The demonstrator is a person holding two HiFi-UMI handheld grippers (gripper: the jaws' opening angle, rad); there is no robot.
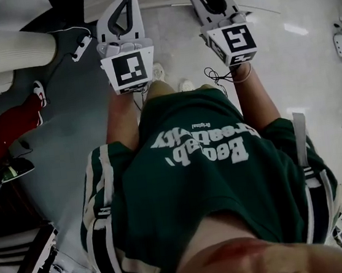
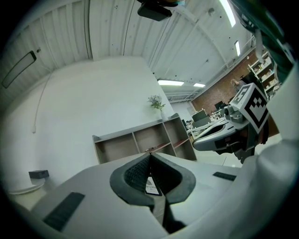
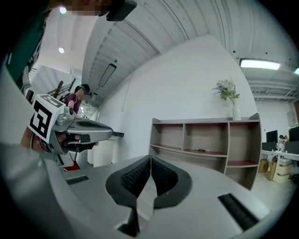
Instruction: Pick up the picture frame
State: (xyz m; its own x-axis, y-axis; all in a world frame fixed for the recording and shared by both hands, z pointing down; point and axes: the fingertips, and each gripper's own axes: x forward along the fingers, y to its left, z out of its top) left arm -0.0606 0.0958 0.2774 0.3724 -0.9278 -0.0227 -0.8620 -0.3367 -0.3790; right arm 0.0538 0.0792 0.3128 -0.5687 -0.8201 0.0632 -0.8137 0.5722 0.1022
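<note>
Ceiling strip lights (image 2: 170, 82) supply bright, even illumination. Both gripper views show strong fisheye curvature and dark vignetted corners. The head view is dimmer, with a small glare patch on the floor (image 1: 297, 27) and soft focus at its lower edge.

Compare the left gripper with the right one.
A small printed label shows in the hollow behind the left gripper's pads. The right gripper's hollow shows none. In the head view the left gripper's marker cube sits nearly square, while the right gripper's is turned and bears a different pattern. Both have their jaws together, hold nothing and face the shelf.
</note>
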